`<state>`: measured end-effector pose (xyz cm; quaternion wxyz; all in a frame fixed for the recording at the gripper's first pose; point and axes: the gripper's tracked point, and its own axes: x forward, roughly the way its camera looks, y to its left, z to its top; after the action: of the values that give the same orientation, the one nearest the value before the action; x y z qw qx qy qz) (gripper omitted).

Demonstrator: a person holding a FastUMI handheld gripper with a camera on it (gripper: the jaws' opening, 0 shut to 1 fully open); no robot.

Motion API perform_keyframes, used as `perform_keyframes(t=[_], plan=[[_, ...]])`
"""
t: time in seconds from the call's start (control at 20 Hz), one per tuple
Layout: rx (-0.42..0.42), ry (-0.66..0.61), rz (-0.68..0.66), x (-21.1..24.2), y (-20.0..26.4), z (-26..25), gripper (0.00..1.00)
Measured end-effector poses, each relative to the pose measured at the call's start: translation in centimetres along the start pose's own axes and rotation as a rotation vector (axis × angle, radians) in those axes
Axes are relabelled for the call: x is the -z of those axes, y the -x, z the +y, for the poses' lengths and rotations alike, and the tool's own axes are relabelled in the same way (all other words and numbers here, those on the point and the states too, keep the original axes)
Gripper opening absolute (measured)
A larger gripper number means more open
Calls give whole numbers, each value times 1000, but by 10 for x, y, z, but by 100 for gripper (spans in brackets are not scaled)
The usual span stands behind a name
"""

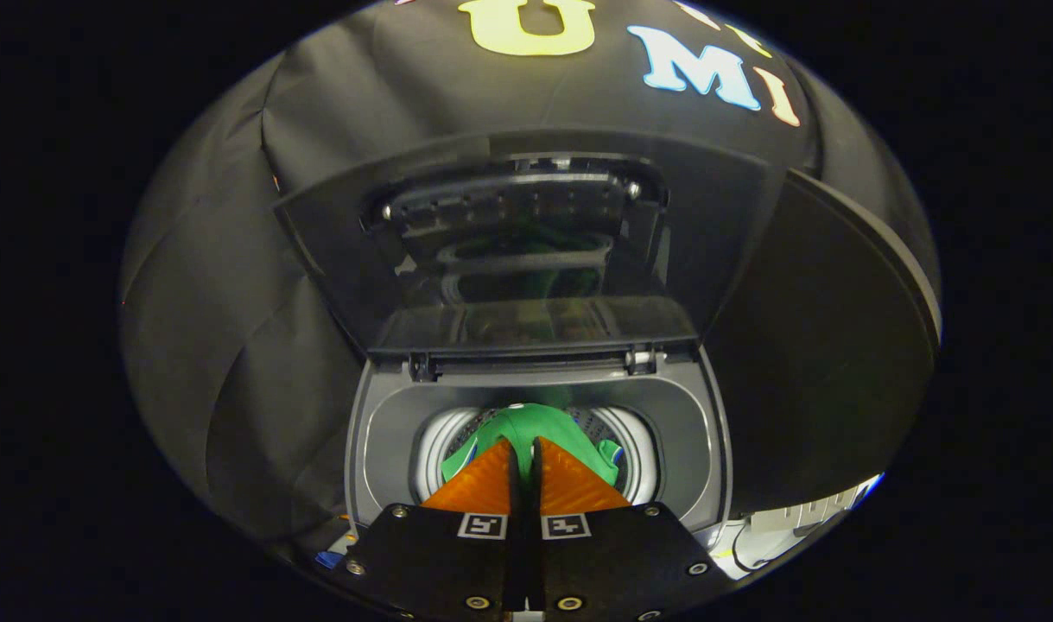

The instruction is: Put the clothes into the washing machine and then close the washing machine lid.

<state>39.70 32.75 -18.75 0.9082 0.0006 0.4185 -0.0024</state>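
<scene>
A top-loading washing machine stands below me with its dark lid raised upright behind the opening. A green garment hangs over the round drum, bunched at my fingertips. My gripper has its two orange fingers pressed together on a fold of this green cloth, holding it above the drum mouth. The garment's lower part drapes down past the fingers toward the drum. A blue edge of cloth peeks out at the garment's right side.
The grey top deck of the machine rings the drum. The glossy lid reflects the green cloth. A dark curved panel rises to the right of the machine, with white items at its foot.
</scene>
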Motion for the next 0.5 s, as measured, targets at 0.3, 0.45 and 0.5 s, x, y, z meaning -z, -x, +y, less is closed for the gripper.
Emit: perform_keyframes(t=[0.3,0.45,0.5], plan=[[-18,3,99,41,-43,0,0],[-37,52,185,69,-56,4,0],[-38,73,205,77,-59,3,0]])
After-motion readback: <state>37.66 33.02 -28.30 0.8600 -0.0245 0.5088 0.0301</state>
